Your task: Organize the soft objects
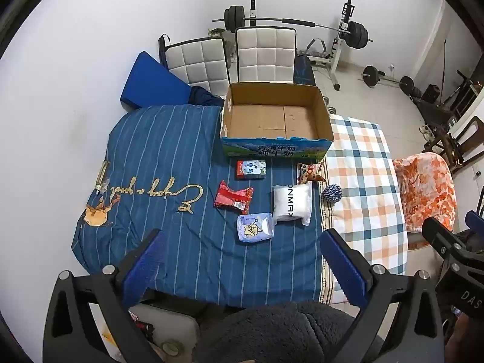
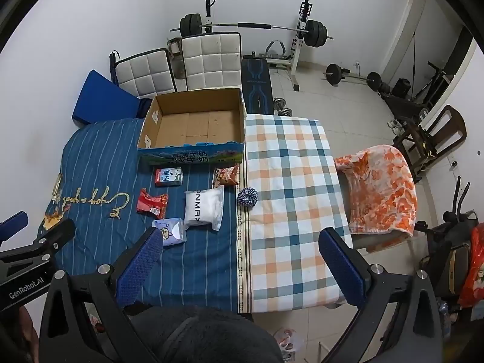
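Both tongs, left (image 1: 242, 254) and right (image 2: 240, 249), hang spread wide and hold nothing above the near end of the bed (image 1: 169, 157). By my reading nothing is sorted yet: the cardboard box (image 1: 273, 118) is bare inside, while the white pouch (image 1: 292, 204), red packet (image 1: 233, 201), blue tissue pack (image 1: 255, 227), small carton (image 1: 251, 169), snack bag (image 1: 308, 172) and yarn ball (image 1: 331, 193) lie loose just before it. A dark fleece garment hides the bed's near edge, and labels are too small to read.

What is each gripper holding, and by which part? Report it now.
Nothing is held. The left gripper and right gripper are both open above the bed, fingers apart with nothing between them.
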`<state>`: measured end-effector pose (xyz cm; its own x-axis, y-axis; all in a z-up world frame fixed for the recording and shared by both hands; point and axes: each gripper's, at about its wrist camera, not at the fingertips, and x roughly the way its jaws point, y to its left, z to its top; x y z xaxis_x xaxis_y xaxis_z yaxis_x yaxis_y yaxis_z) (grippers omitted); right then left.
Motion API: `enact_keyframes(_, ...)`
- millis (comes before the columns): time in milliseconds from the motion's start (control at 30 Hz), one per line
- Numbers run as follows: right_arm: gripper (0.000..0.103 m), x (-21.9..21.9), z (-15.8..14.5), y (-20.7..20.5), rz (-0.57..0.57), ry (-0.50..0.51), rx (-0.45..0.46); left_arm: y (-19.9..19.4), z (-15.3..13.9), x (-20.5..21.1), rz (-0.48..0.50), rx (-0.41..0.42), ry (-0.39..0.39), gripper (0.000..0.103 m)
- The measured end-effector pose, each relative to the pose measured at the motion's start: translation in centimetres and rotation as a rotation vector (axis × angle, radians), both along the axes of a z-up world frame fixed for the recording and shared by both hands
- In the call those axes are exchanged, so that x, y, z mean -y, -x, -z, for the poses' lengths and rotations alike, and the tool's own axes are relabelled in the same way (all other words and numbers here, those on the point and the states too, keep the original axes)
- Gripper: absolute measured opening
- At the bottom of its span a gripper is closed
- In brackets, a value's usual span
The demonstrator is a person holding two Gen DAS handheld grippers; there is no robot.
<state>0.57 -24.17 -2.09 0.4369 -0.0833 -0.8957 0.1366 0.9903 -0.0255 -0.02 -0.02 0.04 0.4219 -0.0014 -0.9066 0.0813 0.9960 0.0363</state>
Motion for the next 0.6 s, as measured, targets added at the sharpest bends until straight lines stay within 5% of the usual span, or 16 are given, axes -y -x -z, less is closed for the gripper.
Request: enact_keyframes(600,0.103,0.70,-1.02,0.45,0.004,-0.008,0.022,-0.12,-0.47,-0.19,-0.011,0.017,-0.001,0.103)
